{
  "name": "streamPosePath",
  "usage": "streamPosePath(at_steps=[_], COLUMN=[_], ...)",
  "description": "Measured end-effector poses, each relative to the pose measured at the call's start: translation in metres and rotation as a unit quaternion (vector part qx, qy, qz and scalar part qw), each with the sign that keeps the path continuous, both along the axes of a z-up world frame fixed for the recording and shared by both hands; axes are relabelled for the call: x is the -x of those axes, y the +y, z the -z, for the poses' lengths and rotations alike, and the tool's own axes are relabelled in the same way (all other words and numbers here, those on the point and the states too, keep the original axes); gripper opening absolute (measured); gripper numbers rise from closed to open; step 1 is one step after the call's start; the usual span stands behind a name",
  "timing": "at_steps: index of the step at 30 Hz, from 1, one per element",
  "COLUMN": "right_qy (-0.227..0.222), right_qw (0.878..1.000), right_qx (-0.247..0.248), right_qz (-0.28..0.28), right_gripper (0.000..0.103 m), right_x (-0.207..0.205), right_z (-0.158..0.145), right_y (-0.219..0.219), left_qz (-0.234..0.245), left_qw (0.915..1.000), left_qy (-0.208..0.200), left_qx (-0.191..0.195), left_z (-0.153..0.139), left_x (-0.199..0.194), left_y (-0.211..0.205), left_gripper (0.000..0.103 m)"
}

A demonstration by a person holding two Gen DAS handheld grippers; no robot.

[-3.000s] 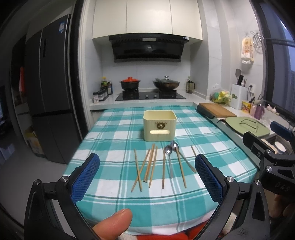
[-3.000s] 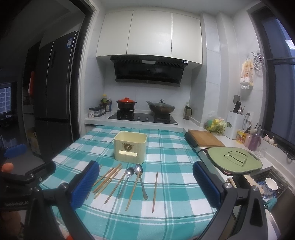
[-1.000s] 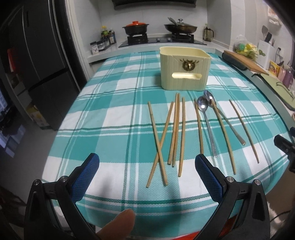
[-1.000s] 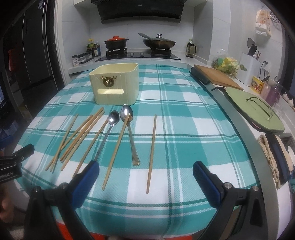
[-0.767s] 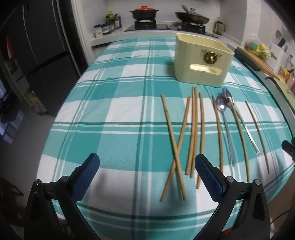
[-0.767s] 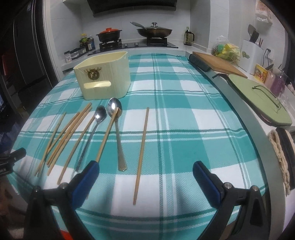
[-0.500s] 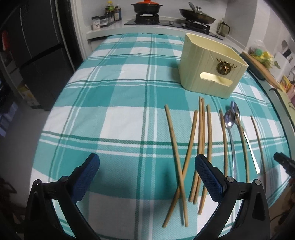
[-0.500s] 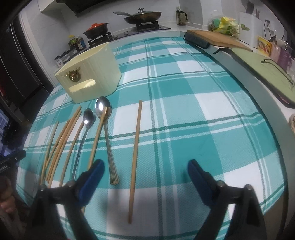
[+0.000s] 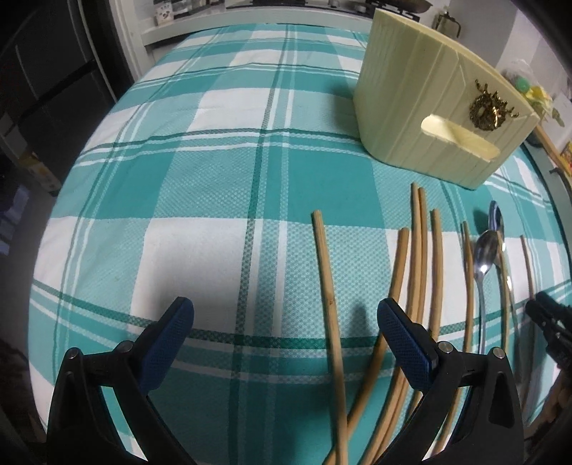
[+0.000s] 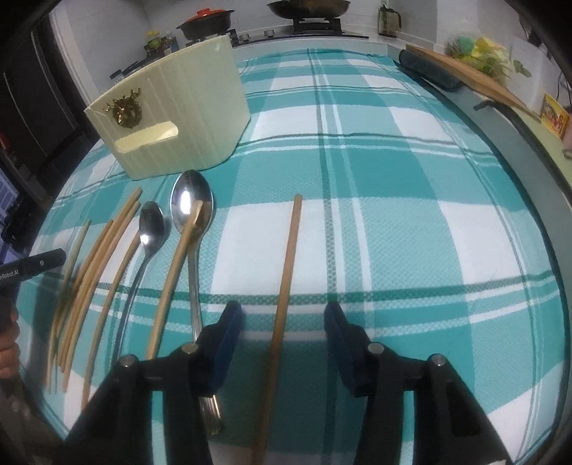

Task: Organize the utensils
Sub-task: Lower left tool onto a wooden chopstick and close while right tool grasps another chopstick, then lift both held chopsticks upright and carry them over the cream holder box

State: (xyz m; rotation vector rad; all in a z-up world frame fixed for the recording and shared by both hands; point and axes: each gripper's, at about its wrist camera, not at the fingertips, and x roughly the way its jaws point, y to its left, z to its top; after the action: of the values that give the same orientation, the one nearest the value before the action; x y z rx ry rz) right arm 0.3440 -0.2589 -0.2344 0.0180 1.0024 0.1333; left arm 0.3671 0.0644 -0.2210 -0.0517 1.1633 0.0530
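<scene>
Several wooden chopsticks (image 9: 418, 250) and two metal spoons (image 9: 486, 250) lie on the teal checked tablecloth (image 9: 200, 171) in front of a cream utensil box (image 9: 422, 107). My left gripper (image 9: 286, 314) hangs open low over the cloth, with the leftmost chopstick (image 9: 325, 272) running between its blue pads (image 9: 168, 339). In the right wrist view a single chopstick (image 10: 289, 257) lies apart at the right. My right gripper (image 10: 282, 311) straddles it with the jaws closing, and the pads stay clear of the stick. Another chopstick (image 10: 178, 257) rests across the larger spoon (image 10: 191, 204), beside the smaller spoon (image 10: 152, 221).
The cream box (image 10: 171, 118) stands at the back left of the right wrist view. A wooden cutting board (image 10: 475, 78) lies along the counter beyond the table's right edge. A stove with pots (image 10: 207, 18) is at the far end. The other gripper (image 10: 32, 268) shows at the left edge.
Both grippers have come down and forward, close over the cloth. The right jaws have narrowed around the lone chopstick. The left gripper now straddles the leftmost chopstick.
</scene>
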Motion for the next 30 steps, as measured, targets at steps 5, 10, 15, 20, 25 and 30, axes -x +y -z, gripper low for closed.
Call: streamPosePath(at_steps=[5, 10, 15, 20, 25, 30], right_qy=[0.003, 0.000, 0.002, -0.002, -0.041, -0.089], right_qw=[0.999, 0.997, 0.997, 0.998, 0.998, 0.995], right_qx=[0.047, 0.062, 0.058, 0.036, 0.000, -0.026], right_qz=[-0.026, -0.043, -0.043, -0.042, -0.041, -0.048], right_gripper=[0.043, 0.021, 0.006, 0.006, 0.006, 0.006], right_x=[-0.019, -0.037, -0.054, -0.061, -0.047, -0.021], right_z=[0.001, -0.001, -0.003, -0.011, -0.048, -0.097], right_y=[0.011, 0.015, 0.017, 0.017, 0.013, 0.014], left_qz=[0.014, 0.040, 0.061, 0.058, 0.051, 0.056], left_qw=[0.9996, 0.9986, 0.9975, 0.9976, 0.9966, 0.9902], left_qy=[0.020, 0.031, 0.035, 0.026, -0.033, -0.099], left_qx=[-0.012, -0.011, -0.010, 0.025, 0.056, 0.081], left_z=[0.010, 0.003, -0.001, -0.009, -0.053, -0.105], left_x=[-0.003, -0.010, -0.018, -0.021, -0.003, 0.025], left_y=[-0.004, -0.014, -0.023, -0.013, 0.001, 0.013], left_gripper=[0.092, 0.053, 0.008, 0.005, 0.005, 0.004])
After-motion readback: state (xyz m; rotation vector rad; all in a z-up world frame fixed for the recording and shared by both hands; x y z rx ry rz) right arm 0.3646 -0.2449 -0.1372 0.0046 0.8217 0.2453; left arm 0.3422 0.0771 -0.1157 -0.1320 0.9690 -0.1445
